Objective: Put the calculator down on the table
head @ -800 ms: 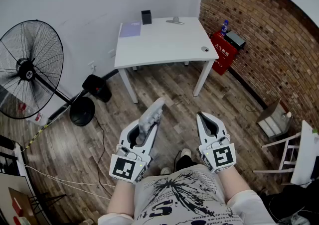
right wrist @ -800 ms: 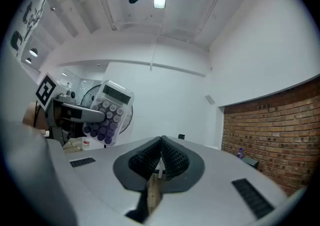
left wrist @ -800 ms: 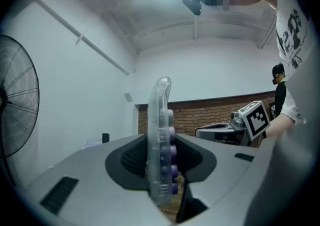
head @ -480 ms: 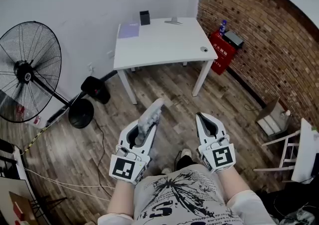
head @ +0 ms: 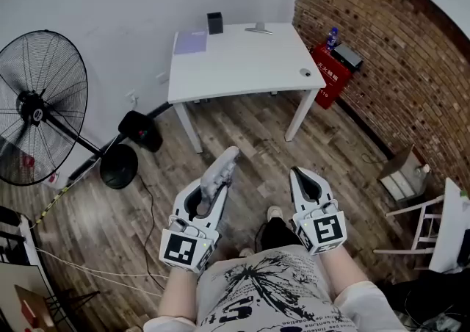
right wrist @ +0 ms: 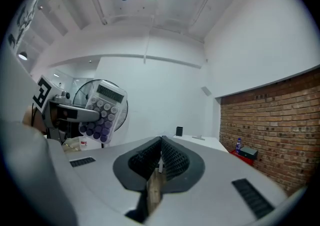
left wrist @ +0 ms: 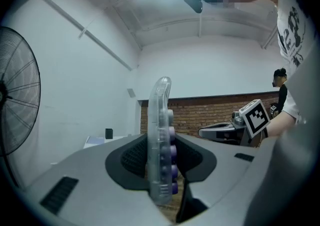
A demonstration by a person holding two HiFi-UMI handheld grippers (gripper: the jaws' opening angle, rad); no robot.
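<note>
Head view with both gripper views. The left gripper (head: 218, 185) is shown clamped on the calculator (head: 222, 167), whose lower part is pressed between the two ribbed pads while its upper part projects beyond the jaw tips. In the left gripper view the calculator is seen edge-on and upright, its clear casing toward the left pad and its purple keys toward the right pad. In the right gripper view its key face and display are turned toward the right gripper (head: 300, 175), which is held beside the left one and apart from it. The jaws of the right gripper are brought together at their tips, and nothing is held between them. Both grippers are carried level in front of the person's torso, above the wooden floor (head: 330, 154). The calculator is thus held in the air, well apart from the white table (head: 242, 66), which stands ahead against the wall. A lavender sheet (head: 192, 42) and a small black box (head: 215, 23) lie at the table's far edge. A standing fan (head: 37, 106) is seen at the left, a brick wall (head: 389, 51) at the right.
</note>
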